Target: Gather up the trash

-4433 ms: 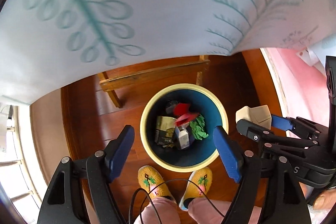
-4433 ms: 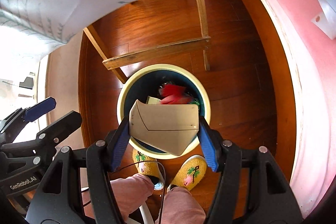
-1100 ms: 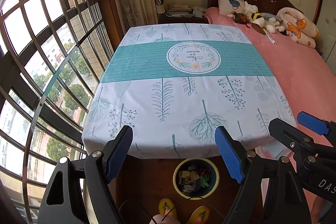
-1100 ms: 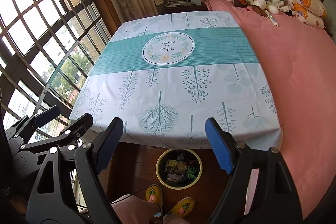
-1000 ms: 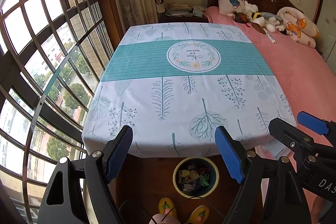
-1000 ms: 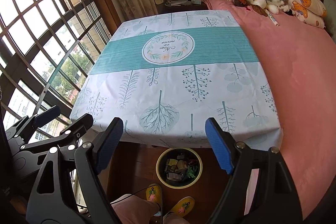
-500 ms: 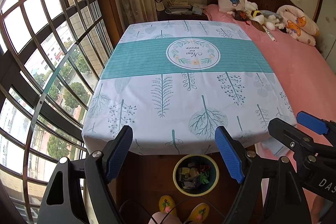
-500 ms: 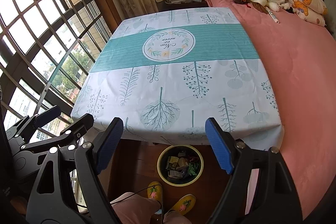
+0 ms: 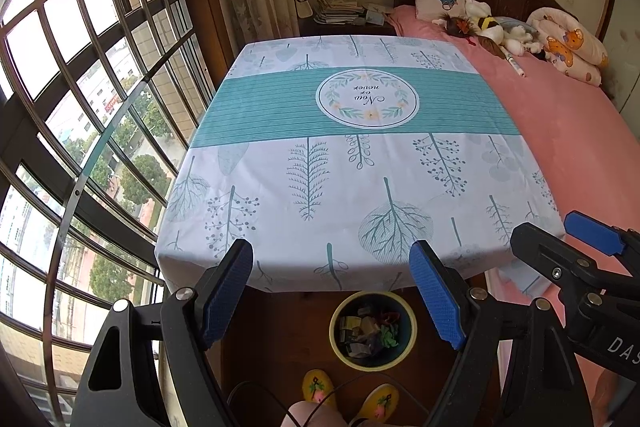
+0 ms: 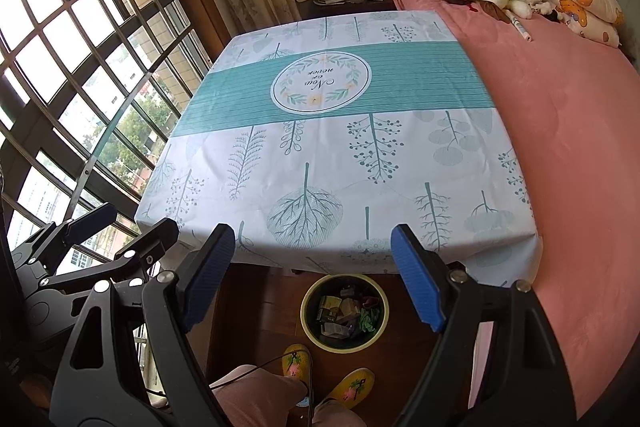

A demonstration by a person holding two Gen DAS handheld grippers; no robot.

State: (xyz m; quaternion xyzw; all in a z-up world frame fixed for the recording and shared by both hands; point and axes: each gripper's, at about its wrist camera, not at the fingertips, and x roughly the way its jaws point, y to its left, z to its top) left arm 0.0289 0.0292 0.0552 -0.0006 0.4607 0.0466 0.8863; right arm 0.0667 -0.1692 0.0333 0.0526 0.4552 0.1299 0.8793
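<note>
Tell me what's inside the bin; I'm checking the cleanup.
The bin holds mixed trash: small cartons, paper scraps, something green, something red. Lower layers are covered.

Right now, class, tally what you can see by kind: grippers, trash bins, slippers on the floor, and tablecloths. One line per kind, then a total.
Grippers: 2, the left gripper and the right gripper, both open and empty
Trash bins: 1, the yellow-rimmed trash bin, holding trash
Slippers: 2, yellow slippers
Tablecloths: 1, the leaf-print tablecloth
Total: 6
</note>
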